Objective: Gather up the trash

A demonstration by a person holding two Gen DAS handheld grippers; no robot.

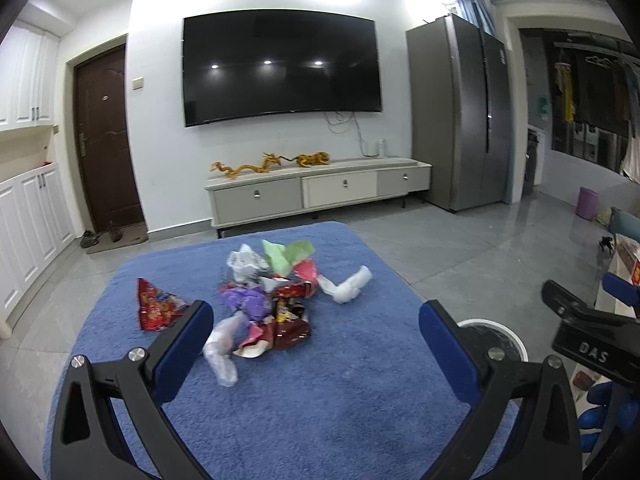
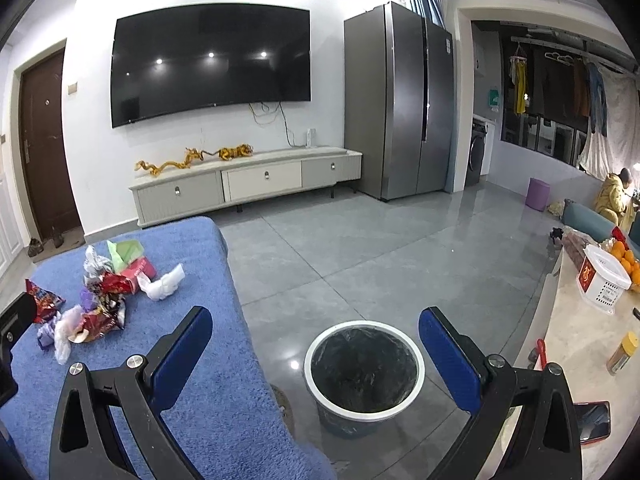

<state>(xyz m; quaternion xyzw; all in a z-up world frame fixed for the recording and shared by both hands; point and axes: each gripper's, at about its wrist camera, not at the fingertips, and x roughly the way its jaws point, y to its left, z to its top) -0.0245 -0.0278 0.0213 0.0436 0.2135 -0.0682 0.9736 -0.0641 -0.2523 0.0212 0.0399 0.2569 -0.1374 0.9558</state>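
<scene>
crinkled foil and plastic wrappers (image 1: 266, 300) lay heaped on the fluffy blue cloth (image 1: 320, 400); beside it stood the round white-rimmed bin (image 2: 364, 372); left gripper (image 1: 316, 340) and right gripper (image 2: 316, 344) gaped wide, empty.

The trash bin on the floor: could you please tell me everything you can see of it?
The trash bin is round, with a white rim and greyish outer wall, lined with a black plastic bag. It stands upright and open on the grey tiled floor, beside the right edge of the blue rug-covered surface. Nothing visible lies inside. The right gripper hangs open above it without touching. The left wrist view shows only part of its rim.
</scene>
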